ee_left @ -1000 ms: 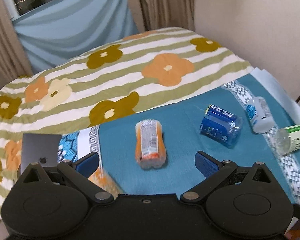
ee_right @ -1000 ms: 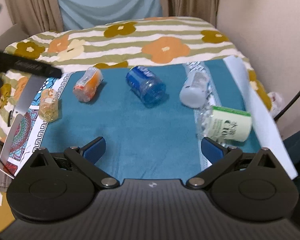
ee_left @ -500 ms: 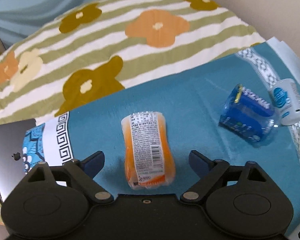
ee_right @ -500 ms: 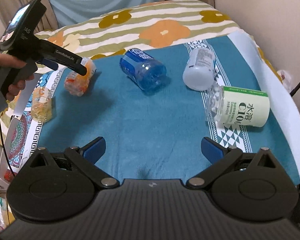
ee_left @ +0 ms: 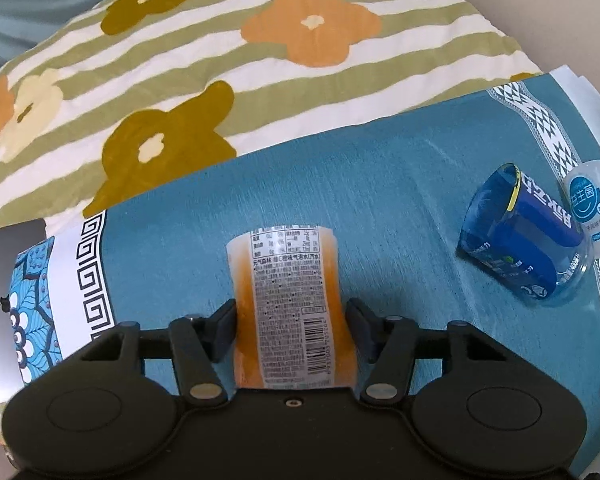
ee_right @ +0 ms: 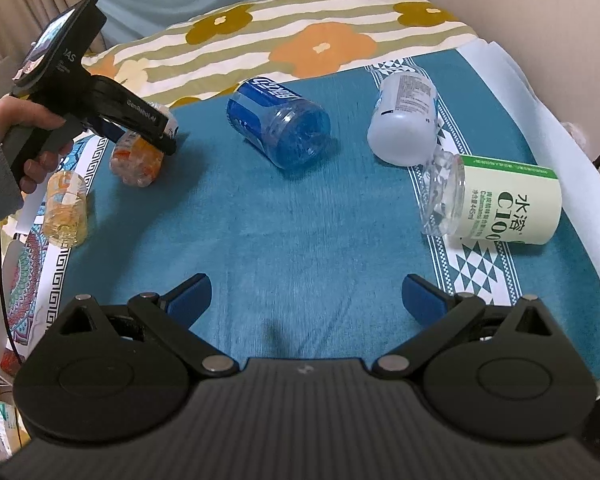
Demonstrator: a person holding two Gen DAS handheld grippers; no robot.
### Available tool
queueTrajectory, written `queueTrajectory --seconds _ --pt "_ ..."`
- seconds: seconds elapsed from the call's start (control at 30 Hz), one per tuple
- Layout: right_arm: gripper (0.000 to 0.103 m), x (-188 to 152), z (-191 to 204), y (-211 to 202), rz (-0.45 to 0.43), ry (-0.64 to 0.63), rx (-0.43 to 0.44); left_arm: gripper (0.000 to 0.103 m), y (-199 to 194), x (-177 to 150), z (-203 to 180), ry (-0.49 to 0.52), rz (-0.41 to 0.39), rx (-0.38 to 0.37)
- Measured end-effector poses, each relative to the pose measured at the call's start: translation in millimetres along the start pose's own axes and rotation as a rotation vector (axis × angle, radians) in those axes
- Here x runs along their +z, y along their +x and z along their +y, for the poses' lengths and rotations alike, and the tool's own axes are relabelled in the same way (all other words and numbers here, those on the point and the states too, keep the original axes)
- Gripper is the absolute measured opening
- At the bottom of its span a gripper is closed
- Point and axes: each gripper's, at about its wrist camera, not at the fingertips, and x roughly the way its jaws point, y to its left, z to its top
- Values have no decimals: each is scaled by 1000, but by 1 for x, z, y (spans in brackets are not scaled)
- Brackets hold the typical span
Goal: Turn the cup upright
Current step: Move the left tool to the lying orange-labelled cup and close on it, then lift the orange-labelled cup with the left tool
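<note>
A flowered striped bedspread (ee_right: 300, 28) lies before beige curtains (ee_right: 4, 4) and a plain cream wall (ee_right: 540, 8).

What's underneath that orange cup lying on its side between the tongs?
The orange cup lies on the teal cloth, which shows all around it. The left tongs close on its sides. Whatever is beneath the cloth is covered.

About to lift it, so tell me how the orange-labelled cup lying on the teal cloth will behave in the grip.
The orange cup looks like thin clear plastic, so it may flex as the left hand-held gripper pinches its sides. It seems empty, so probably light. Its round, glossy label could slip or rotate between the fingers when tipped upright.
</note>
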Motion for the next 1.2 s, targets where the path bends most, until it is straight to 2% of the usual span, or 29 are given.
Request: queueTrajectory --seconds 0.3,0.53,0.87,1.03,1.2 --pt "103 3 -4 2 -5 8 3 60 -7 -4 -2 -1 -3 10" --pt "103 6 -7 -9 -21 -4 18 60 -37 -21 -12 -48 -32 -2" --pt "103 9 -15 -37 -58 -58 50 60 -99 -72 -47 -165 -122 -36" --pt "103 5 -23 -47 -63 -92 69 60 -104 -106 -69 -241 -113 -69" --pt "103 -6 -32 -50 -48 -127 88 61 -89 -131 -91 -291 -74 -84"
